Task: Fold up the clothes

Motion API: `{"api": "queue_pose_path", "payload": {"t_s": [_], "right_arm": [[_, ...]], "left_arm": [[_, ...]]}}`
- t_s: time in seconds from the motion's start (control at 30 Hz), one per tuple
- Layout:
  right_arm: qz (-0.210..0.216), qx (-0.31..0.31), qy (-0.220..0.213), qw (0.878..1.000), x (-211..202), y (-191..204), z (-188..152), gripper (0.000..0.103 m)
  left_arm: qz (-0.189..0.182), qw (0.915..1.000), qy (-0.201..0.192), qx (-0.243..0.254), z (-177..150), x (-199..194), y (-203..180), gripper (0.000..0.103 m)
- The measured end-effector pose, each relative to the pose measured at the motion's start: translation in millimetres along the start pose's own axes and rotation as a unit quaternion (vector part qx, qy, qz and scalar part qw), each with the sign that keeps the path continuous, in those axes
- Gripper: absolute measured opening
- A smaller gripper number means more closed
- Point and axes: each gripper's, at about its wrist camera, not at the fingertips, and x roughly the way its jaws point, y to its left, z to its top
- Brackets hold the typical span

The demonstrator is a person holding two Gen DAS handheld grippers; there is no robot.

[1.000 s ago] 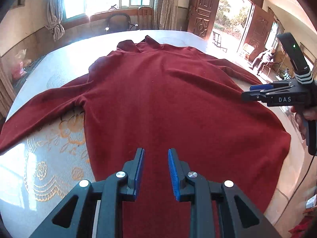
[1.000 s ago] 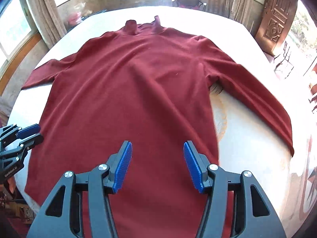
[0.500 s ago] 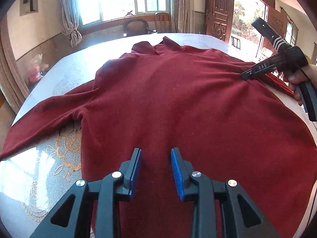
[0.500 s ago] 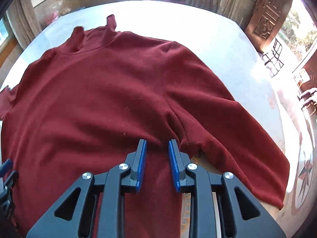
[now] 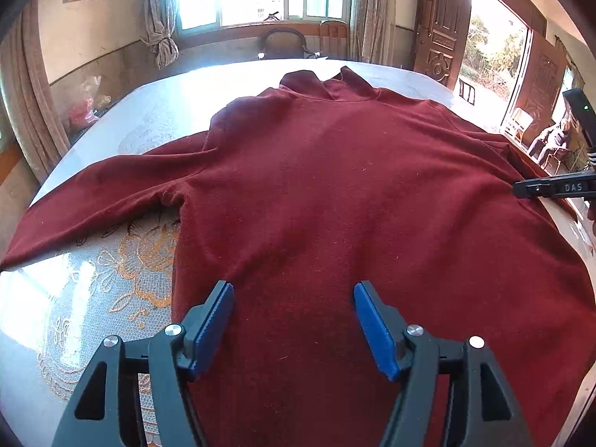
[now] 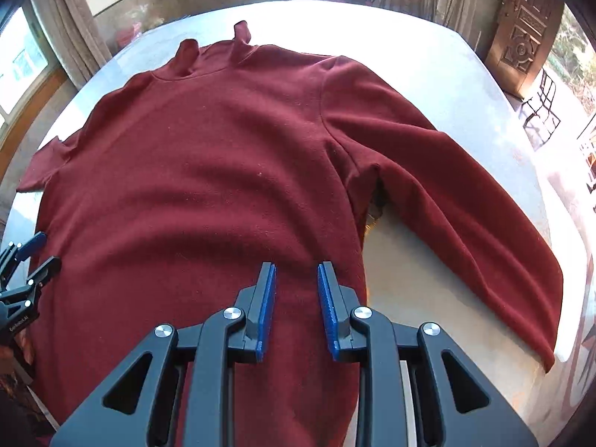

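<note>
Dark red and spread flat, the sweater (image 5: 335, 193) lies face up on the round bench (image 6: 465, 85), collar at the far side, both sleeves stretched out sideways. Your left tool (image 5: 294, 320) hangs over the lower body of the sweater with its blue pads spread wide, holding nothing. Your right tool (image 6: 296, 309) sits above the sweater's right side seam, just below the armpit, its pads drawn near each other yet apart, with no cloth between them.

Sweater (image 5: 335, 193) flat on table (image 5: 156, 111) — collar far, chairs (image 5: 283, 43) behind
</note>
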Motion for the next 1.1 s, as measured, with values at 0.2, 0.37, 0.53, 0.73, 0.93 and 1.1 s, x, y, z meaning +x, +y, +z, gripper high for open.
{"api": "queue_pose_path", "payload": {"t_s": [0.2,0.37,0.53,0.73,0.93,1.1], "right_arm": [[0.008,-0.002,0.011,1.000,-4.5,-4.0,-18.5,0.028],[0.048,0.045,0.002,0.998,-22.1,-11.8,-22.5,0.029],[0.029,-0.007,0.047,0.998,-15.8,2.1,-31.3,0.031],[0.023,-0.006,-0.013,1.000,-19.9,18.8,15.6,0.050],[-0.033,-0.061,-0.030,0.997,18.4,59.1,64.5,0.051],[-0.050,-0.042,-0.026,0.998,45.3,58.3,81.0,0.052]], "left_arm": [[-0.001,1.0000,0.002,-0.003,7.1,2.3,6.7,0.071],[-0.011,0.9999,0.002,0.001,15.5,0.7,17.2,0.072],[-0.022,0.9997,0.002,0.006,24.0,-1.0,27.8,0.073],[-0.001,0.9998,-0.019,-0.001,51.4,2.6,37.6,0.069],[0.046,0.9984,-0.026,-0.021,109.6,49.5,50.0,0.069],[0.097,0.9950,-0.004,-0.020,128.1,90.4,74.9,0.069]]}}
